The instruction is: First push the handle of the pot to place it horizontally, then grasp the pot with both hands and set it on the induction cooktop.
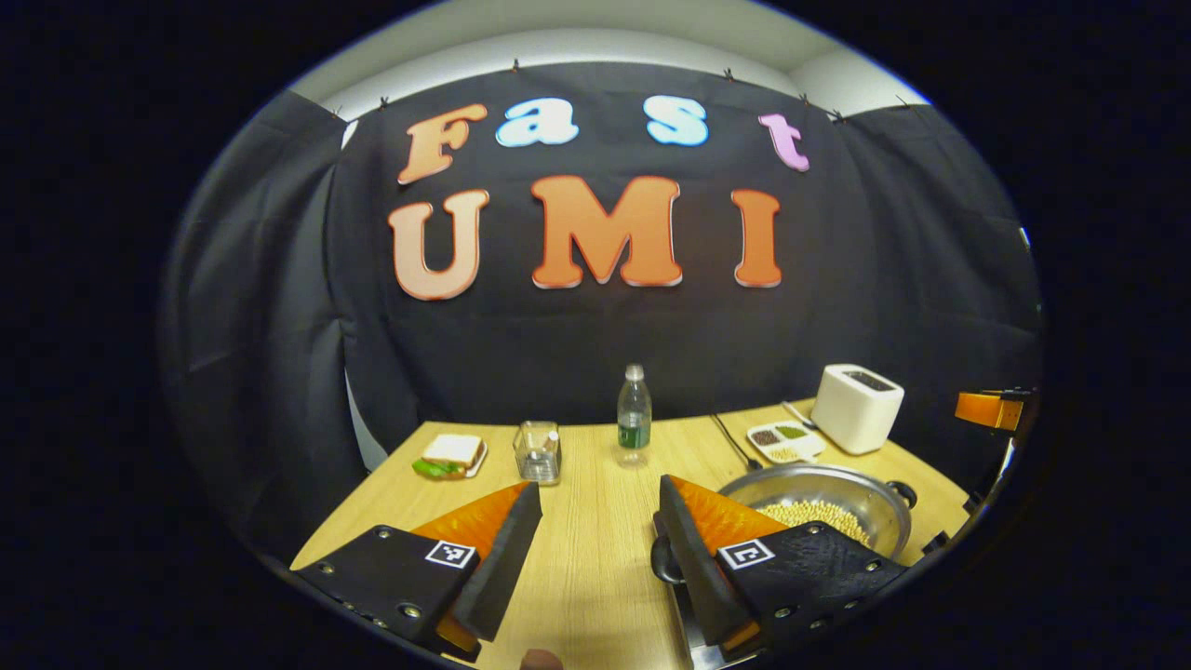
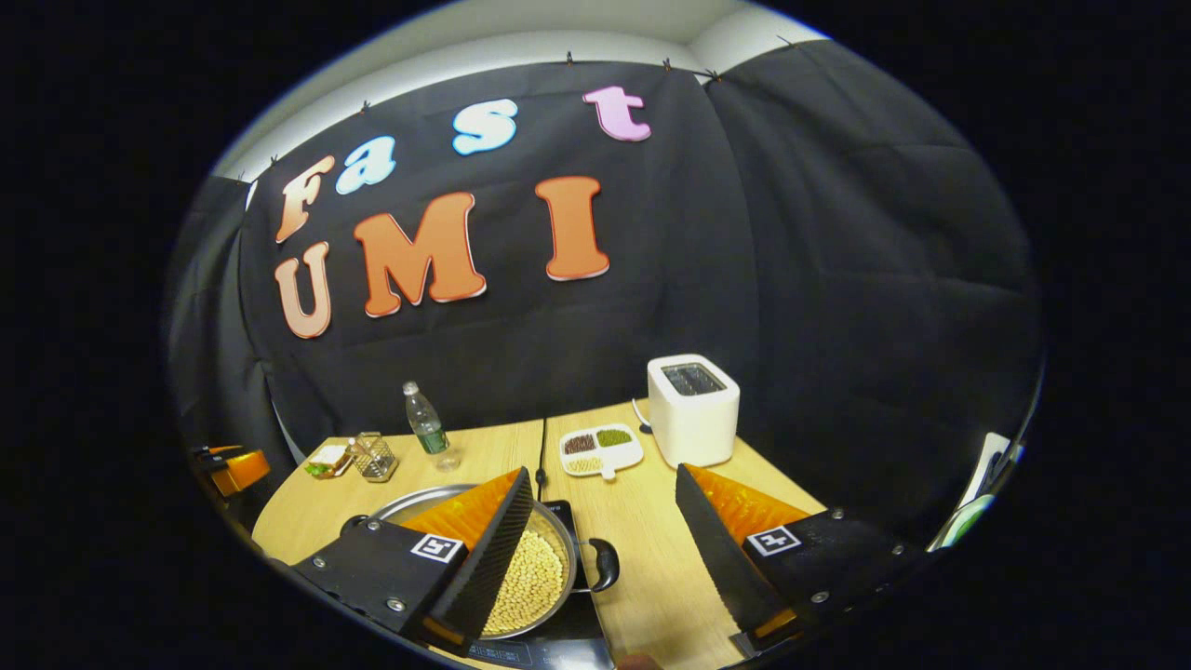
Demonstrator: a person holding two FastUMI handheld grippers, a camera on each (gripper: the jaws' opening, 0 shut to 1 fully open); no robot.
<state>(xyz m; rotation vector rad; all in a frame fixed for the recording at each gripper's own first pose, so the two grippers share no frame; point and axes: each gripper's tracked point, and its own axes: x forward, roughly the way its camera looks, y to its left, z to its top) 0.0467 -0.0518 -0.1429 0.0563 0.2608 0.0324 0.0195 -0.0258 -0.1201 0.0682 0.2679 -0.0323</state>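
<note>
left gripper [image 1: 595, 558] | black bolted housings | square fiducial tags | wedge-shaped ridged jaws

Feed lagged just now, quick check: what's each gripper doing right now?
Left gripper: open, holding nothing, beside the pot.
Right gripper: open, holding nothing, above the pot's handle.

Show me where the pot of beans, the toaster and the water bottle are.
pot of beans [image 2: 535, 577]: right gripper view, on the beans inside.
toaster [image 2: 693, 414]: right gripper view, on its front face.
water bottle [image 1: 634, 419]: left gripper view, on its body.
</note>
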